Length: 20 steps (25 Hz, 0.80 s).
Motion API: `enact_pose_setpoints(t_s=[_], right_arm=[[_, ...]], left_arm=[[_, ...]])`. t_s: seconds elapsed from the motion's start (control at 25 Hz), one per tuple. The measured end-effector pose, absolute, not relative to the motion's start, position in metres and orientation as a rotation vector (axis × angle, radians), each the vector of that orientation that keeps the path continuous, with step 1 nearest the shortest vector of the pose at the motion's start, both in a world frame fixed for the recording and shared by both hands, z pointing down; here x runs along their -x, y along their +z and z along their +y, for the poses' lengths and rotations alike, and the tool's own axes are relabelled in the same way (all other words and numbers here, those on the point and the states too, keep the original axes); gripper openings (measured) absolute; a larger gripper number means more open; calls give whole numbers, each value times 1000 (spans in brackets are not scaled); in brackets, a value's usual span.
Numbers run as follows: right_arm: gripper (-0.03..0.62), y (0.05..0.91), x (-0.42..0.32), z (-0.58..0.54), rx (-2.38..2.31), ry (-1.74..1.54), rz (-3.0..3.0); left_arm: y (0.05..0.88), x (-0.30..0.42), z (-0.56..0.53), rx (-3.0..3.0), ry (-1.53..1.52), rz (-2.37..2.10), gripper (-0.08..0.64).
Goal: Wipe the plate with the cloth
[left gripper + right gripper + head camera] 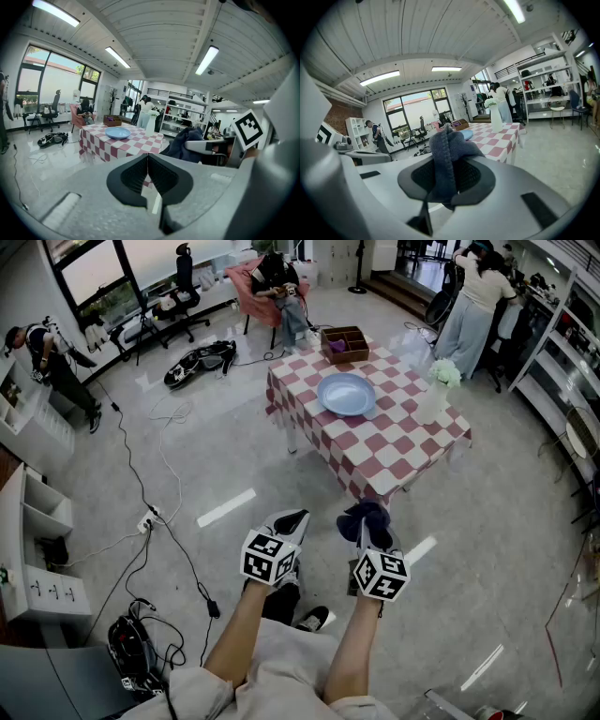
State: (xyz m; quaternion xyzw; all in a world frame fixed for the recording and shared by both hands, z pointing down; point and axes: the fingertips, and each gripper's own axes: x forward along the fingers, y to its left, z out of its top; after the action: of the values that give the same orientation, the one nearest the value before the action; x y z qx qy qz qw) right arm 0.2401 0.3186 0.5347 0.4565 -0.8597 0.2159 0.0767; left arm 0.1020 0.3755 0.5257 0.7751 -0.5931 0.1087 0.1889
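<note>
Checked tabletop (394,442) stands far ahead across the floor, with the blue plate (346,394) at its middle. The right tool (373,536), pinching the dark cloth (366,515), is nearer the plate, which lies slightly to its left. The left tool (290,524) is pressed together and empty.

The left claw (293,518) and the right claw (367,523) are held side by side above the floor, short of the desk (398,454). The left claw has its jaws together and holds nothing. The right claw has a dark blue cloth (366,513) bunched at its tip. The desk has a red-and-white checked cover and carries a blue plate (346,394), a wooden box (344,344) and a vase (433,399). Plate and cloth are well apart.
</note>
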Motion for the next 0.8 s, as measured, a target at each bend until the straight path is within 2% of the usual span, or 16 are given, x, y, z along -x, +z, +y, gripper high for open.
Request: enact_pose_setpoints(t_s=[0.36,0.8], right_arm=[[87,543,-237,282,-1426,602,-2511],[89,537,-217,198,-1467,645,-2413]], left_arm=[[536,-99,330,-2229,294,-1648,11],[511,-72,230,-2378,258,-1366,11]])
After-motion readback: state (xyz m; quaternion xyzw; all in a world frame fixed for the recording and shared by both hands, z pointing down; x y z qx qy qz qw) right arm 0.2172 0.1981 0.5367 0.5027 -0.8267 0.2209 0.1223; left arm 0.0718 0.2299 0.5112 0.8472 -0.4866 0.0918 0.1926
